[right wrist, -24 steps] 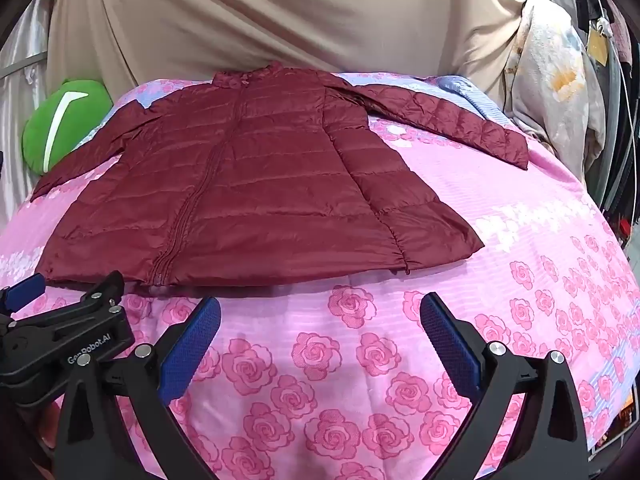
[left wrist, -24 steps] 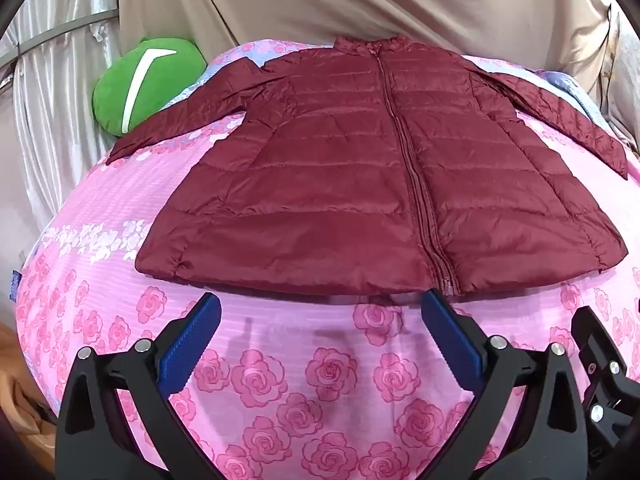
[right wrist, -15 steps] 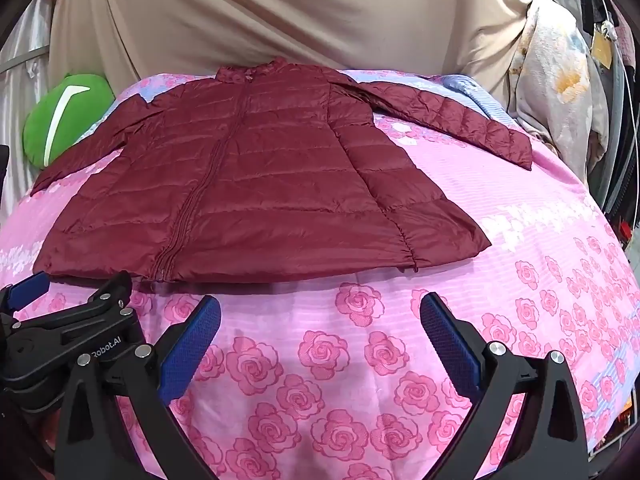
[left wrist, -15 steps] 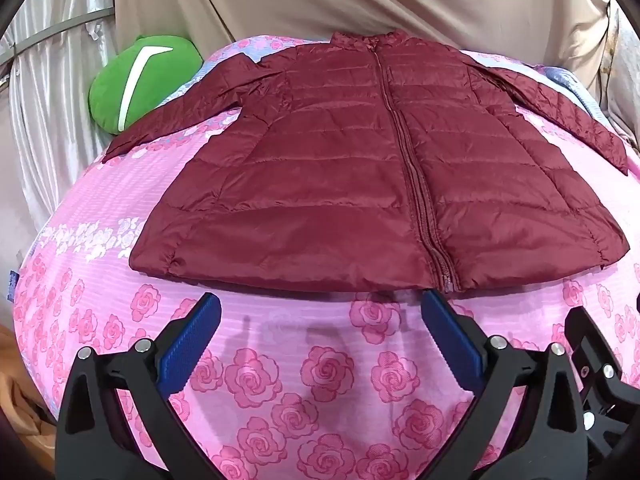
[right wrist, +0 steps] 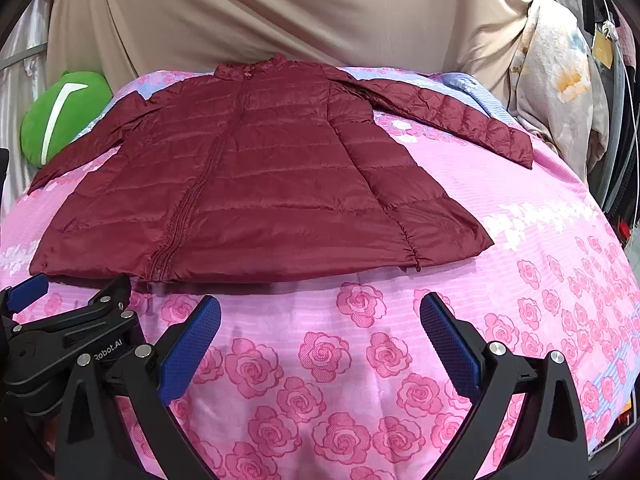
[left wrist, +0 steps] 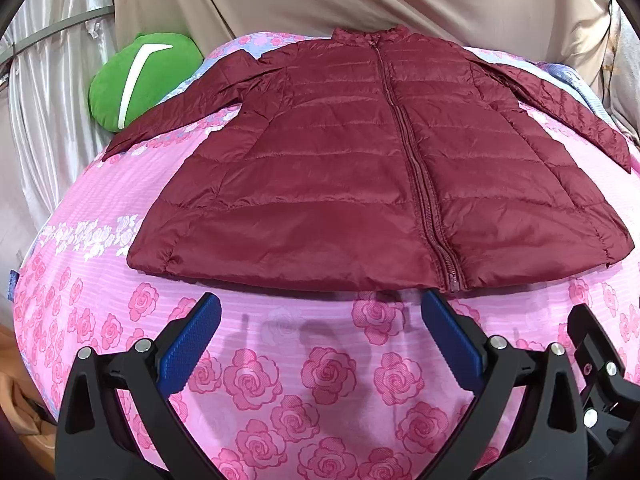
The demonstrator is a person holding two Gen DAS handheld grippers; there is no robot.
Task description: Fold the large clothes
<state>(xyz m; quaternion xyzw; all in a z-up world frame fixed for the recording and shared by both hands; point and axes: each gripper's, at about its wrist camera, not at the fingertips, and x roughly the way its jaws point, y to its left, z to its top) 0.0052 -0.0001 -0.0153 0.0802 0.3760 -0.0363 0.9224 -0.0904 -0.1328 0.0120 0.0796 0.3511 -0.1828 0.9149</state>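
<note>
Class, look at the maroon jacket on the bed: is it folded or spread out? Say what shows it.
Spread out. The maroon jacket lies flat, front up and zipped, on the pink rose bedsheet, both sleeves stretched outward, no part doubled over.

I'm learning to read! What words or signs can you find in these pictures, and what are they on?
"Robot.AI": white letters on the black plastic left gripper, seen from the right wrist; letters before it are hidden.
White curved mark, not a word: on the round green plush cushion.
Small blue tag at the pink rose bedsheet's edge: too small to read.
</note>
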